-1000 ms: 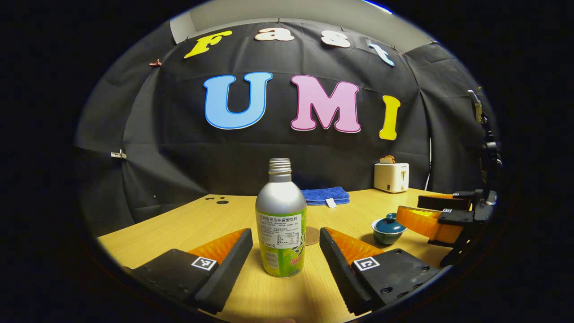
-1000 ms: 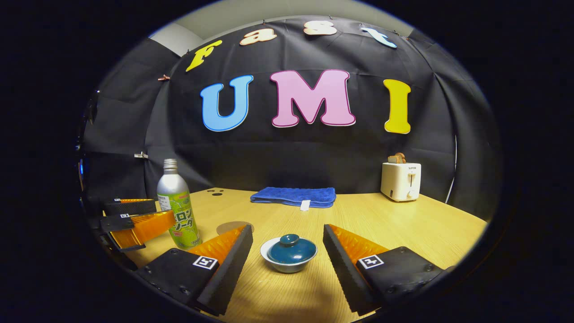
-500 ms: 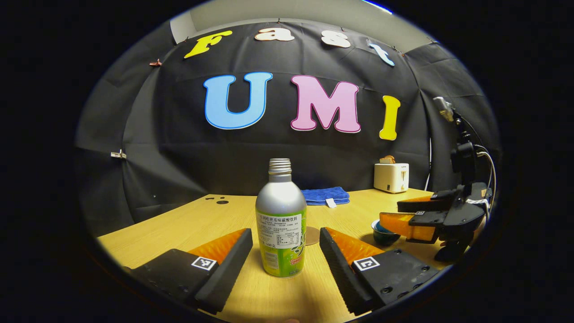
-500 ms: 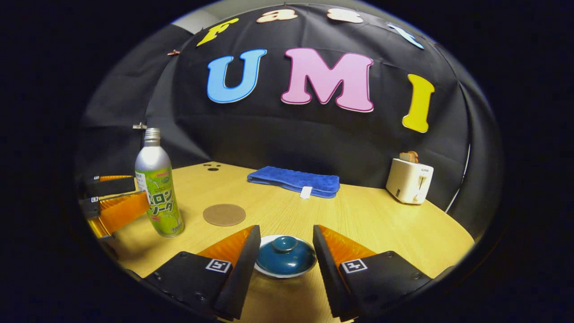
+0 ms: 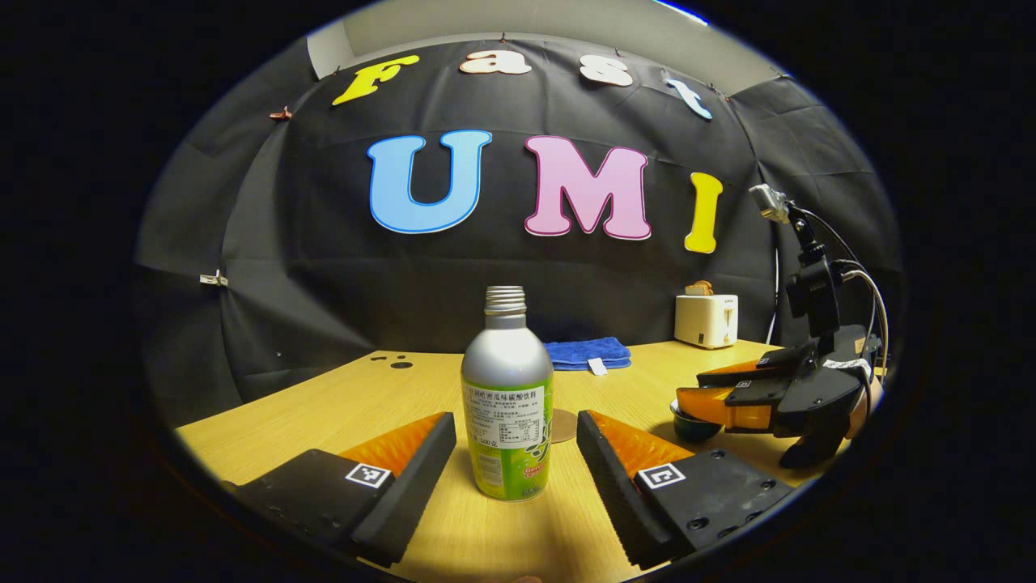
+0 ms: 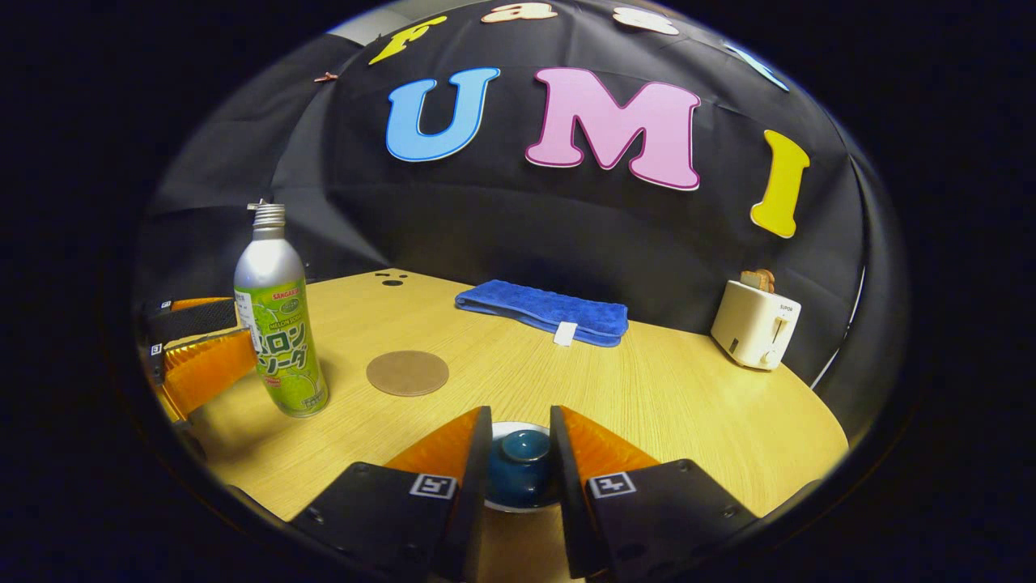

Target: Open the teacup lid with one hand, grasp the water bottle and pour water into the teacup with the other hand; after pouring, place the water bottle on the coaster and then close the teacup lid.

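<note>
While the left tongs (image 5: 515, 453) stand wide either side of the upright water bottle (image 5: 507, 413), untouching, the right tongs (image 6: 521, 453) sit narrow around the teacup lid (image 6: 522, 470), contact unclear.

"SUPOR" on the toaster (image 6: 757, 324)

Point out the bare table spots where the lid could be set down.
Free: the wide stretch between the blue towel, toaster and right gripper; also between coaster and towel. Crowded: the left side, where the left gripper flanks the bottle beside the coaster.
</note>
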Available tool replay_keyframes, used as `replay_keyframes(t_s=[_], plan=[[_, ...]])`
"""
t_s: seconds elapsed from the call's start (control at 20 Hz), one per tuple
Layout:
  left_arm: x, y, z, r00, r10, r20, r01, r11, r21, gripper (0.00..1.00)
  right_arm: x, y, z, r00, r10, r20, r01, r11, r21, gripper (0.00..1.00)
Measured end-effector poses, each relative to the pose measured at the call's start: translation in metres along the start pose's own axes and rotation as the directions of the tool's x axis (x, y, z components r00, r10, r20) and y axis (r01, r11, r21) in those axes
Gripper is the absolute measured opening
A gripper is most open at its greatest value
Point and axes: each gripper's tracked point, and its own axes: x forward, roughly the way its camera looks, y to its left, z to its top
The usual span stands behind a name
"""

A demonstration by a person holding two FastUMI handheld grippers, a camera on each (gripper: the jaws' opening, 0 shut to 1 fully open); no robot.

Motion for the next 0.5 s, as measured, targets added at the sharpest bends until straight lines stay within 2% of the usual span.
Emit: replay_keyframes(t_s=[0.05, 0.15, 0.2, 0.3, 0.45, 0.5], plan=[[0.0, 0.0, 0.0, 1.0, 0.0, 0.0, 0.0, 1.0, 0.0, 0.95, -0.001, 0.001, 0.0, 1.0, 0.003, 0.0, -0.003, 1.0, 0.004, 0.35], [0.0, 0.0, 0.0, 1.0, 0.0, 0.0, 0.0, 1.0, 0.0, 0.95, -0.002, 0.001, 0.0, 1.0, 0.008, 0.001, -0.008, 1.0, 0.011, 0.33], [0.0, 0.0, 0.0, 1.0, 0.0, 0.0, 0.0, 1.0, 0.0, 0.95, -0.001, 0.001, 0.001, 1.0, 0.01, 0.003, -0.01, 1.0, 0.012, 0.28], [0.001, 0.0, 0.0, 1.0, 0.001, 0.0, -0.001, 1.0, 0.0, 0.95, -0.004, 0.002, 0.002, 1.0, 0.016, 0.012, -0.016, 1.0, 0.013, 0.3], [0.0, 0.0, -0.001, 1.0, 0.0, 0.0, 0.0, 1.0, 0.0, 0.95, -0.008, 0.002, 0.008, 0.999, 0.018, 0.043, -0.019, 1.0, 0.01, 0.28], [0.001, 0.0, -0.001, 1.0, 0.0, 0.0, 0.0, 1.0, 0.0, 0.95, -0.009, 0.001, 0.01, 0.998, 0.014, 0.06, -0.014, 1.0, 0.005, 0.23]])
